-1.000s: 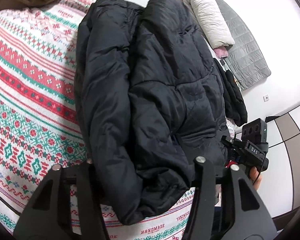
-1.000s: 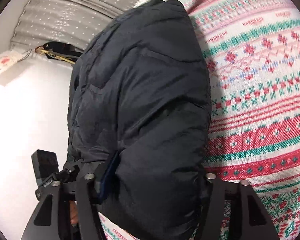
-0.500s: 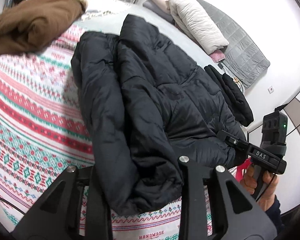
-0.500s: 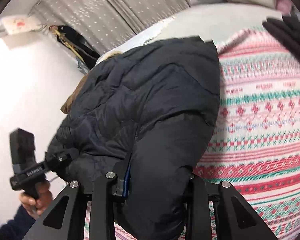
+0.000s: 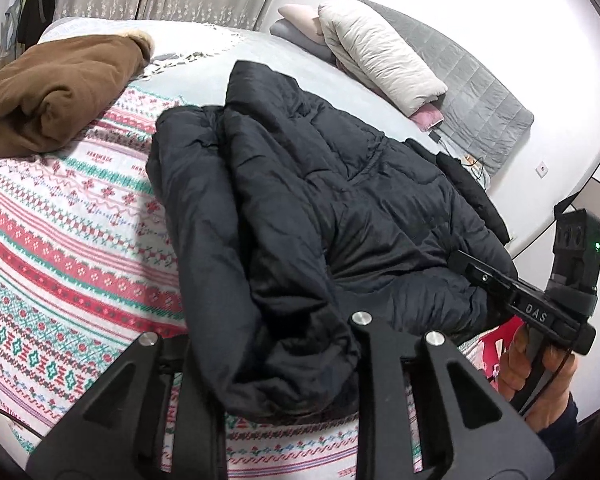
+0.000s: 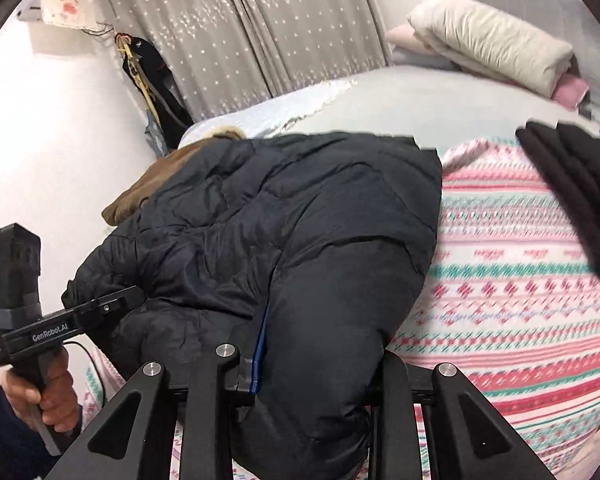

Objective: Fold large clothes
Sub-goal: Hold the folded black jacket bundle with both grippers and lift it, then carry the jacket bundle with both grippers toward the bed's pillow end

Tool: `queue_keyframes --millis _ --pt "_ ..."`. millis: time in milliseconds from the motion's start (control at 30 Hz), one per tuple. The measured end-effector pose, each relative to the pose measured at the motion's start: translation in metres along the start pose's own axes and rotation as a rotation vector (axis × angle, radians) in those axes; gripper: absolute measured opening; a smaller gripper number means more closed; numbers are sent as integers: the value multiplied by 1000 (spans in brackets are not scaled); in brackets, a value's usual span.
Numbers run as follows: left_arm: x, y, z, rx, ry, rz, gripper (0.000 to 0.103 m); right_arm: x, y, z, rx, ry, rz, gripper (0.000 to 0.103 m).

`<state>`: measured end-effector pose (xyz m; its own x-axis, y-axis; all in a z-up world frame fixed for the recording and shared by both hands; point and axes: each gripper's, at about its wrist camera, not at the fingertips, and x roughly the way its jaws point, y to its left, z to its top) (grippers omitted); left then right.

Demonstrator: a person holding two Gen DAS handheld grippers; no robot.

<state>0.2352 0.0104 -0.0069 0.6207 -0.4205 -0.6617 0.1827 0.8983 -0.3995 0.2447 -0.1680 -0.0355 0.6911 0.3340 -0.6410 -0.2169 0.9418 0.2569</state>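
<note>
Between the closing jaws of the left gripper bunches one near corner of the black puffer jacket; the right gripper, also closing, pinches the other. From the bed's near edge the jacket stretches across the patterned blanket, with a brown coat farther back.

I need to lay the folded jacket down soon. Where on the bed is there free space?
The patterned blanket is bare between the black jacket and the brown coat. In the right view a second strip lies bare between the jacket and the dark garment. It is crowded by the pillows.
</note>
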Motion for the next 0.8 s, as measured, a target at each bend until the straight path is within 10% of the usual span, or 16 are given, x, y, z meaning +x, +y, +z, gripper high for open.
queue_keyframes --millis 800 --pt "10 -70 56 104 -160 -84 22 -60 -25 52 -96 -185 -116 24"
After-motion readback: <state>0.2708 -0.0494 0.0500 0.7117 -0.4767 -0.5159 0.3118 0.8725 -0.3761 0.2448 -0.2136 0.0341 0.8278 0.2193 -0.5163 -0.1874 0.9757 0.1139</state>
